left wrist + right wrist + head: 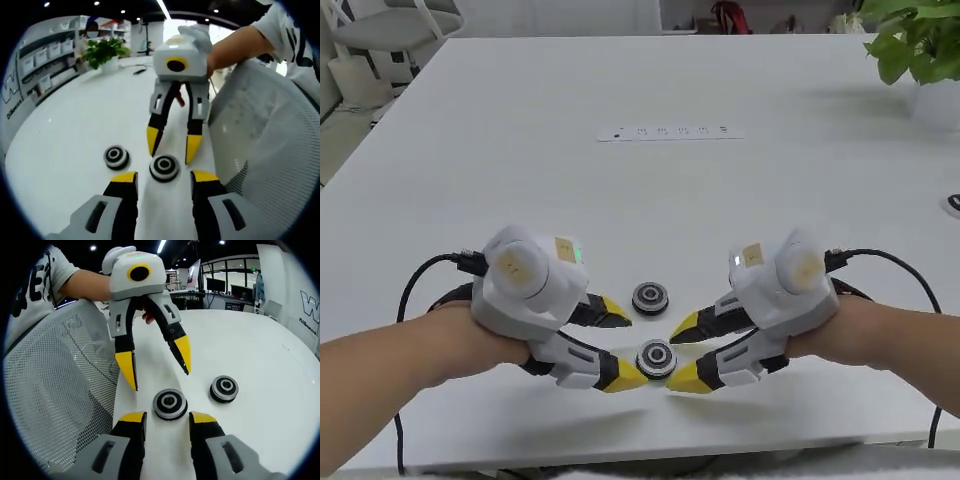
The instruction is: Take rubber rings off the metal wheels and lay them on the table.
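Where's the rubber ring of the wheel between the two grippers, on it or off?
On. The wheel lying flat on the table wears its black rubber ring around the metal hub.

Head view: high over the near edge of the table (520, 120), angled forward and down. The left gripper (628, 345) and right gripper (677, 358) sit close at the bottom of frame, with the plant (915, 40) at the far right corner. Left gripper view: low, just above the table, looking along its own jaws straight at the right gripper (172, 147), very near. Right gripper view: equally low, aimed the opposite way at the left gripper (158, 367). The two gripper cameras face each other — all three views share the near wheel (656, 357) between the two grippers and the second wheel (650, 297) just beyond.
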`<state>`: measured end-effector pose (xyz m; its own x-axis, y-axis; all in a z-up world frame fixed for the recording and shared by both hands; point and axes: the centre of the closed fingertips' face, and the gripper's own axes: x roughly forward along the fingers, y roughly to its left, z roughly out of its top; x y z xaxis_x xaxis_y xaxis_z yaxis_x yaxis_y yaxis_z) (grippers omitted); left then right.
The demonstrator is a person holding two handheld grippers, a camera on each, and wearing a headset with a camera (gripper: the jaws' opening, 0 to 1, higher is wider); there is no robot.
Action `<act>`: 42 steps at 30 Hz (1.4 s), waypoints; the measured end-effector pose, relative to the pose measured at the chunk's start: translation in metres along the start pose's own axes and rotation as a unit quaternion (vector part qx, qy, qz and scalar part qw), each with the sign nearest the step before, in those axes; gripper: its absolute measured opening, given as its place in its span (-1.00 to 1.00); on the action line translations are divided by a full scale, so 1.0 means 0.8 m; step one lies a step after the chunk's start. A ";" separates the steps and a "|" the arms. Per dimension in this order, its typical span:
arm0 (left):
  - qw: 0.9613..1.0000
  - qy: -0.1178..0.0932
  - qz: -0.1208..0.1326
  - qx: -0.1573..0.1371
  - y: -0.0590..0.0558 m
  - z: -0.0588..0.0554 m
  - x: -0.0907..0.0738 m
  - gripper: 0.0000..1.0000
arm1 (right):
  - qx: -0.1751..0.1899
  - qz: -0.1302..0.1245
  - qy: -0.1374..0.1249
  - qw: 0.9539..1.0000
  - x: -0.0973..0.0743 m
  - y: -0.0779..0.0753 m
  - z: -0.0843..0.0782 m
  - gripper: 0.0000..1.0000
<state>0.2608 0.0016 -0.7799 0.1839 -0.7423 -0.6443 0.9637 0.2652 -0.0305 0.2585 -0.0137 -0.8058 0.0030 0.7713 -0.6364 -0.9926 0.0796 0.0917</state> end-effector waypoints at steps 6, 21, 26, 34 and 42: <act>1.000 -0.007 -0.003 -0.005 -0.002 0.005 0.006 -0.26 | 0.006 0.002 -0.003 1.000 0.000 0.000 -0.001 -0.40; 1.000 -0.002 -0.012 -0.006 -0.007 0.004 0.024 -0.54 | 0.018 0.002 -0.005 1.000 -0.001 -0.001 -0.005 -0.42; 1.000 -0.002 -0.009 -0.010 -0.006 0.004 0.028 -0.60 | 0.020 0.000 -0.006 1.000 -0.001 -0.002 -0.005 -0.42; 1.000 -0.016 0.014 0.016 -0.003 0.004 0.029 -0.72 | 0.023 -0.001 -0.010 1.000 -0.001 -0.001 -0.003 -0.42; 0.999 -0.021 0.025 0.026 -0.002 0.004 0.030 -0.73 | 0.033 -0.008 -0.028 0.999 0.000 -0.004 0.005 -0.41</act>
<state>0.2639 -0.0183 -0.7929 0.2395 -0.7541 -0.6116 0.9614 0.2719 0.0413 0.2619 -0.0112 -0.8029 0.0268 0.8042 -0.5937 -0.9824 0.1311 0.1332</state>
